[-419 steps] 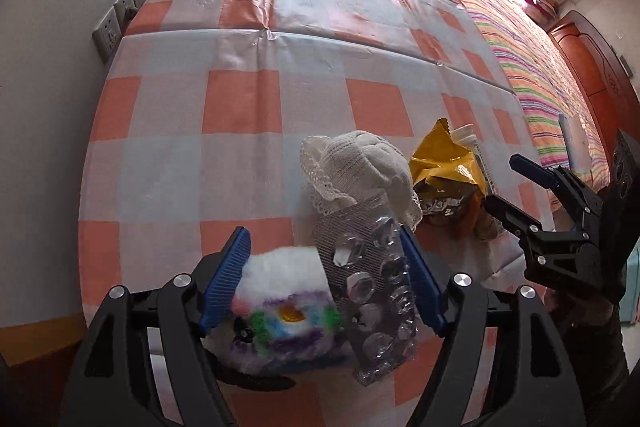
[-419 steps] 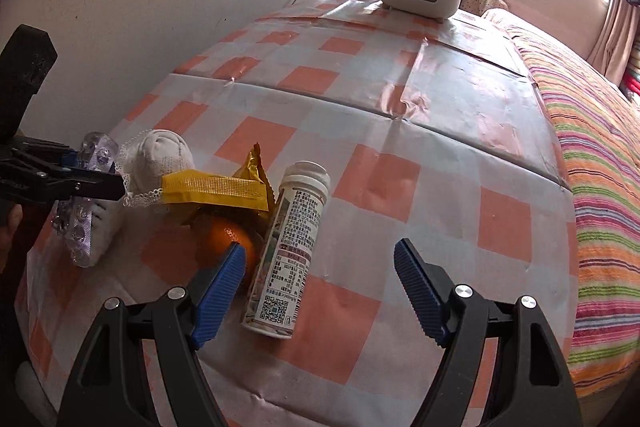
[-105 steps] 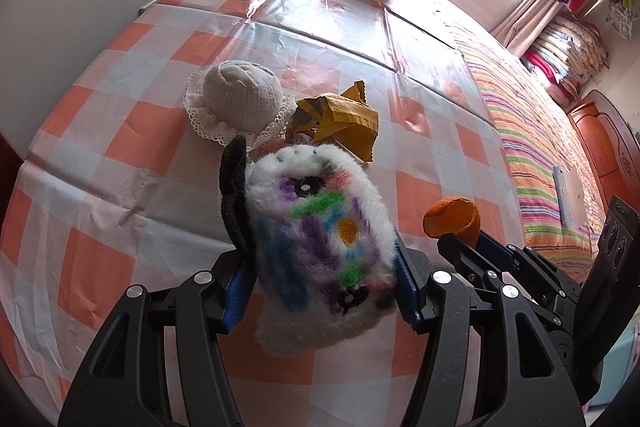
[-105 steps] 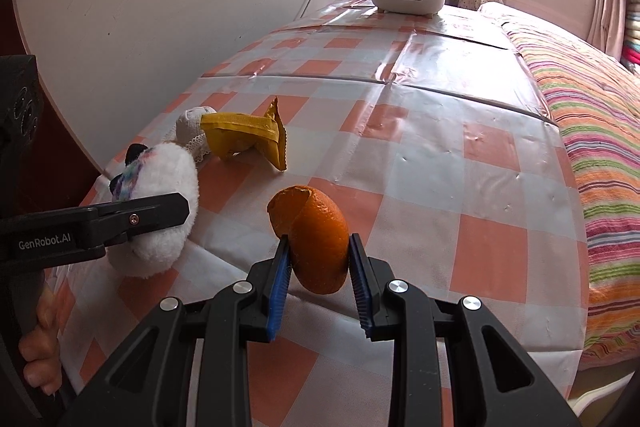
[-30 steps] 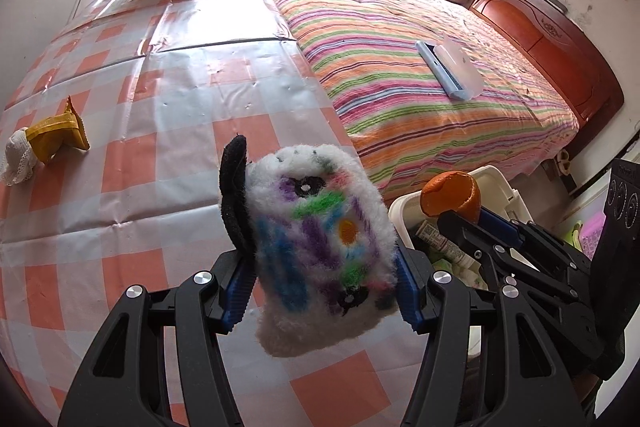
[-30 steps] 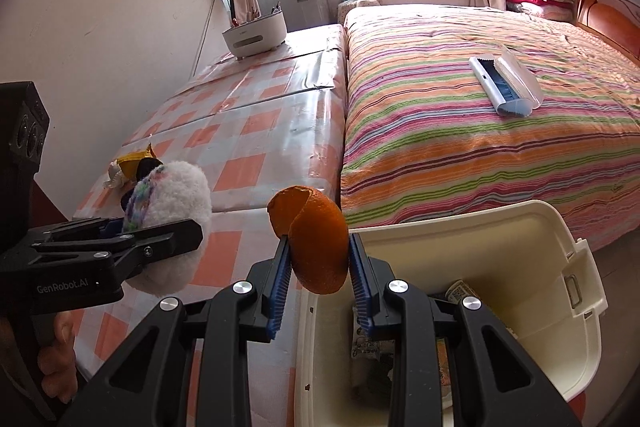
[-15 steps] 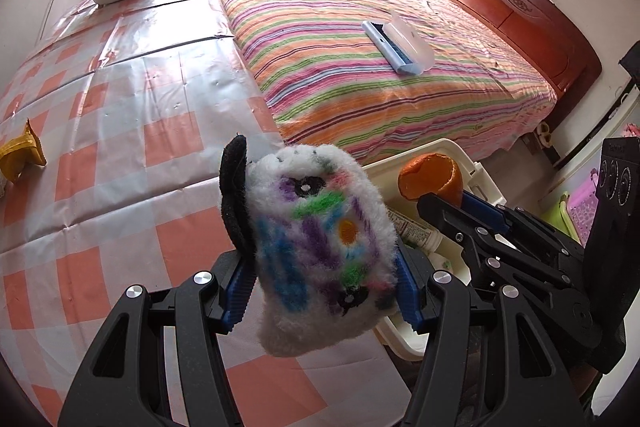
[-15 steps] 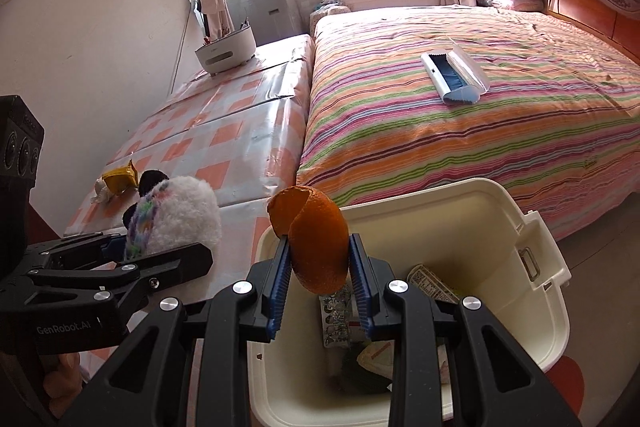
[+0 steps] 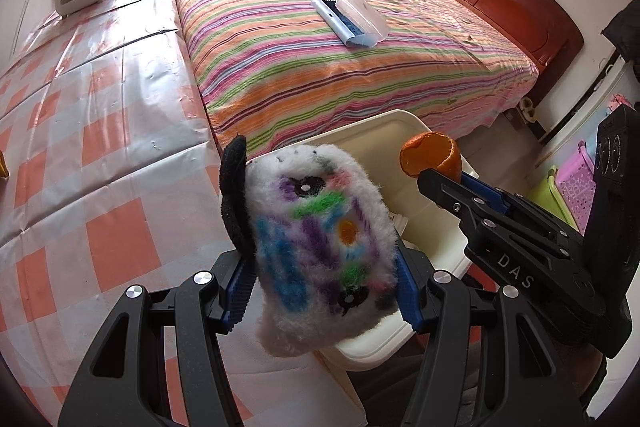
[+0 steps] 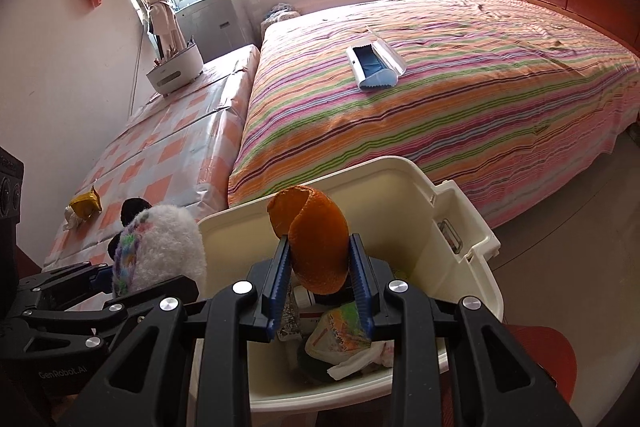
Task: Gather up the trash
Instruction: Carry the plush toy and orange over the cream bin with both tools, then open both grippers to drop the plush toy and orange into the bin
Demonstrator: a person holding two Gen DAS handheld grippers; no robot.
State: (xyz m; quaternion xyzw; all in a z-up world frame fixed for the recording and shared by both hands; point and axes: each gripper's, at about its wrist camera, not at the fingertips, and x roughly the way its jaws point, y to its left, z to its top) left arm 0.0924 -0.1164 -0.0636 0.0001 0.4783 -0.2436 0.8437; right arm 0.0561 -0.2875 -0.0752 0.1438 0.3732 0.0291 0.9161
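Our cream bin [image 10: 472, 251] holds wrappers [image 10: 340, 327]; our right gripper [image 10: 320, 279] grips orange peel [image 10: 316, 235] above it, left gripper [image 9: 320, 291] clamping a plush toy [image 9: 320, 247].

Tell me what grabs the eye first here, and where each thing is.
The fluffy white toy with bright patches, clamped in the left gripper at the table edge. Beside it, the orange peel pinched in the right gripper above the cream bin of trash, with the striped bed behind.
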